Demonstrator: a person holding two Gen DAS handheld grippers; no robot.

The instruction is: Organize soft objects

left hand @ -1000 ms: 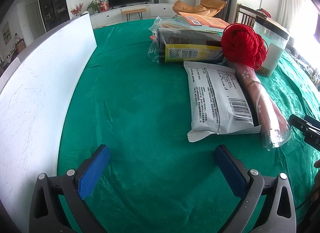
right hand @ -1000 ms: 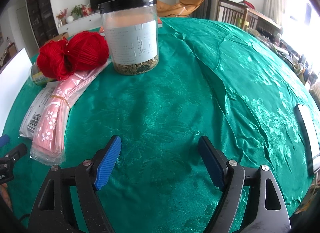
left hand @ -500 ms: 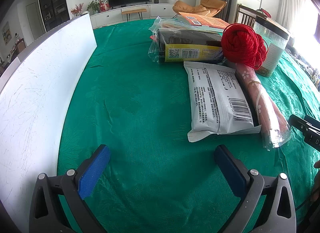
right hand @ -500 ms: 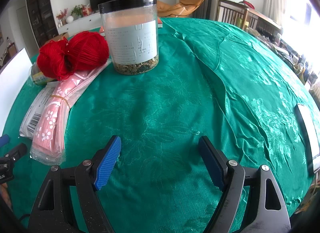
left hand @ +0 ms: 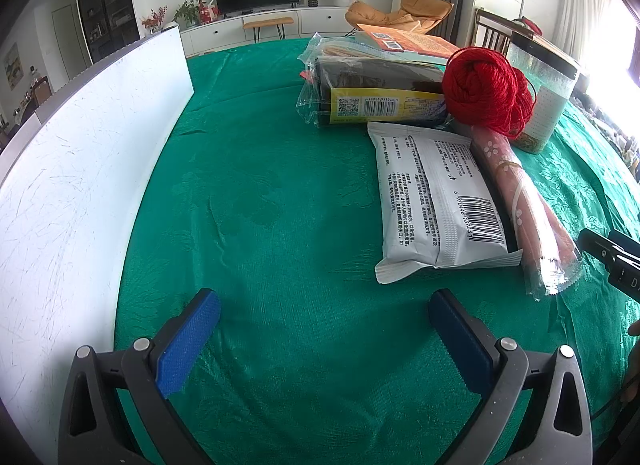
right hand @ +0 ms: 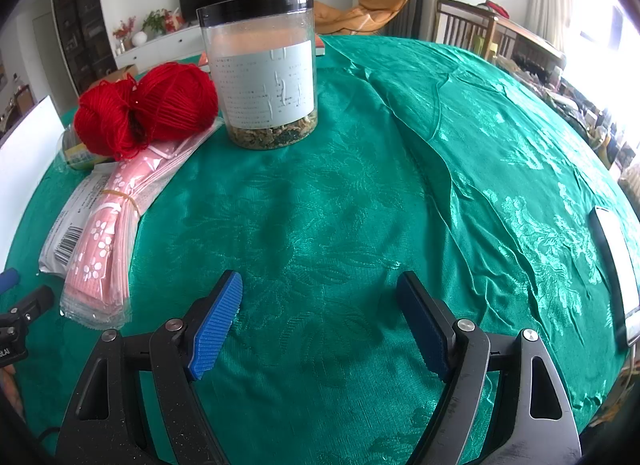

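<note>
Left wrist view: the left gripper (left hand: 320, 329) is spread wide over bare cloth; the white pouch (left hand: 436, 201) lies ahead-right, long axis running away, with the pink packet (left hand: 520, 201) just beside it (yarn ball (left hand: 486, 89) behind). The right gripper (right hand: 318, 319), equally agape, sits nearer the pink packet.

Red yarn (left hand: 486, 91), green floral tablecloth (left hand: 280, 205)
</note>
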